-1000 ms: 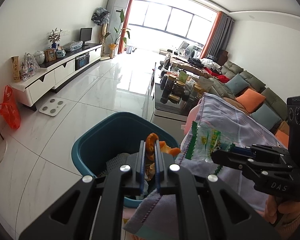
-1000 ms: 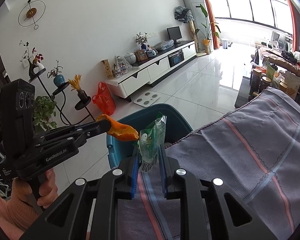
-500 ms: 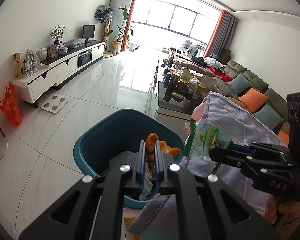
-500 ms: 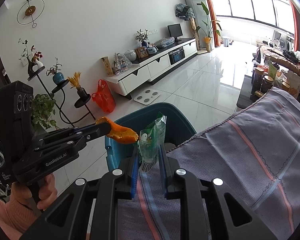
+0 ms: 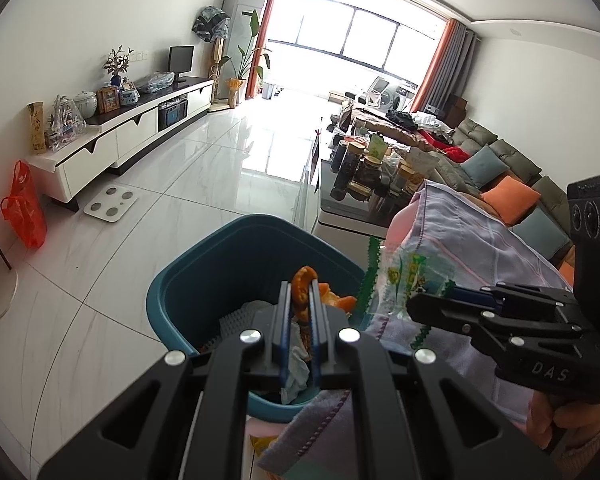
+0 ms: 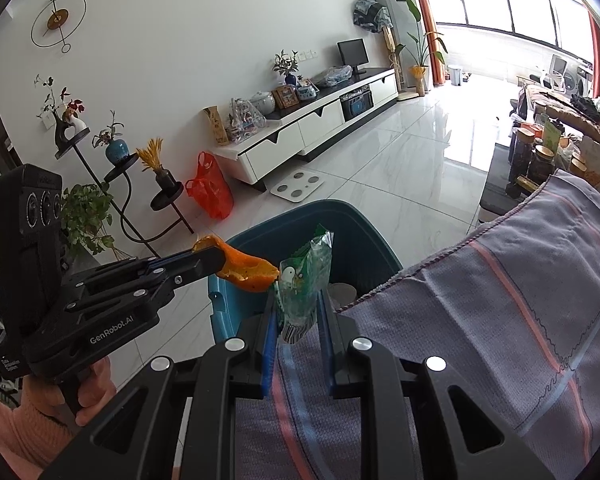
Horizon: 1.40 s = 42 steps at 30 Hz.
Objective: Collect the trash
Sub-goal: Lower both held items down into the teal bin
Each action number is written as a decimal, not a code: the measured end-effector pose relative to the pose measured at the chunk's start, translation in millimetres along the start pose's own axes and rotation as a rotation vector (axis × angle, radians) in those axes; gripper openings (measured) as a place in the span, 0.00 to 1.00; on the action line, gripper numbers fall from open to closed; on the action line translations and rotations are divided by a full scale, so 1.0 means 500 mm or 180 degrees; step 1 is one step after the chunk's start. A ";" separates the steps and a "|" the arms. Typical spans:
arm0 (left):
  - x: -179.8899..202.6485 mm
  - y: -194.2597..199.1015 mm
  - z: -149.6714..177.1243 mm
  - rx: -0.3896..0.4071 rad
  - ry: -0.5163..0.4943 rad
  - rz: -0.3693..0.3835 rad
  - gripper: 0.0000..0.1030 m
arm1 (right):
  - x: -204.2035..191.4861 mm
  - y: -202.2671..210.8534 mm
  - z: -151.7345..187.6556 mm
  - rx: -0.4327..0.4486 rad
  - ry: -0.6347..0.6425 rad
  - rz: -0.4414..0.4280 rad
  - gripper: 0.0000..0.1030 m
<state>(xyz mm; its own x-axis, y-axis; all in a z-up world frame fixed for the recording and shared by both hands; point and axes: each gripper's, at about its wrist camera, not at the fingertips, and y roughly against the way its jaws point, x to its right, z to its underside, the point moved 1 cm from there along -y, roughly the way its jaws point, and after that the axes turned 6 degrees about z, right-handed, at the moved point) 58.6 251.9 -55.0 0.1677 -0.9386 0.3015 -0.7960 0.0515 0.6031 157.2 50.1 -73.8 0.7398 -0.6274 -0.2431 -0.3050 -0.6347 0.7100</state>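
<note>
Teal waste bin (image 5: 204, 280) on the white tile floor, against the edge of a surface draped with a striped grey cloth (image 6: 500, 320); crumpled paper and other refuse already inside. Left gripper (image 5: 300, 304): jaws nearly closed, pinching a piece of orange peel (image 5: 302, 286), held over the bin opening. Right gripper (image 6: 298, 312): jaws narrowly parted, clamping the lower end of a green-and-clear snack wrapper (image 6: 304, 276), held at the bin's near rim, partly over the cloth. Risks: the wrapper, light and limp, may flutter onto the cloth or floor if let go this close to the rim; the two gripper tips sit near each other and could knock together; the peel may cling to the pads on release.
</note>
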 end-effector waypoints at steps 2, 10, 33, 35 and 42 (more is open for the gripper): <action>-0.001 0.000 0.000 -0.0002 0.0003 -0.0007 0.09 | 0.000 -0.004 -0.001 -0.0008 0.0002 -0.0001 0.18; -0.004 -0.006 0.001 -0.0017 0.0009 -0.0036 0.09 | -0.004 -0.012 -0.001 -0.0029 0.0011 -0.0002 0.18; -0.012 -0.037 0.011 -0.0072 0.0097 -0.0112 0.09 | -0.007 -0.054 -0.017 -0.0153 -0.0016 -0.0015 0.18; -0.013 -0.038 0.012 -0.0074 0.0104 -0.0117 0.09 | -0.008 -0.058 -0.020 -0.0165 -0.0023 -0.0017 0.19; -0.012 -0.045 0.016 -0.0091 0.0124 -0.0140 0.09 | -0.014 -0.068 -0.024 -0.0206 -0.0002 -0.0011 0.18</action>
<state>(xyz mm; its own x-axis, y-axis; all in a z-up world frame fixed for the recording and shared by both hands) 70.8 253.7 -76.0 0.2250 -0.9262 0.3025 -0.7705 0.0209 0.6371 169.7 81.5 -88.5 0.7403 -0.6256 -0.2462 -0.2630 -0.6064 0.7504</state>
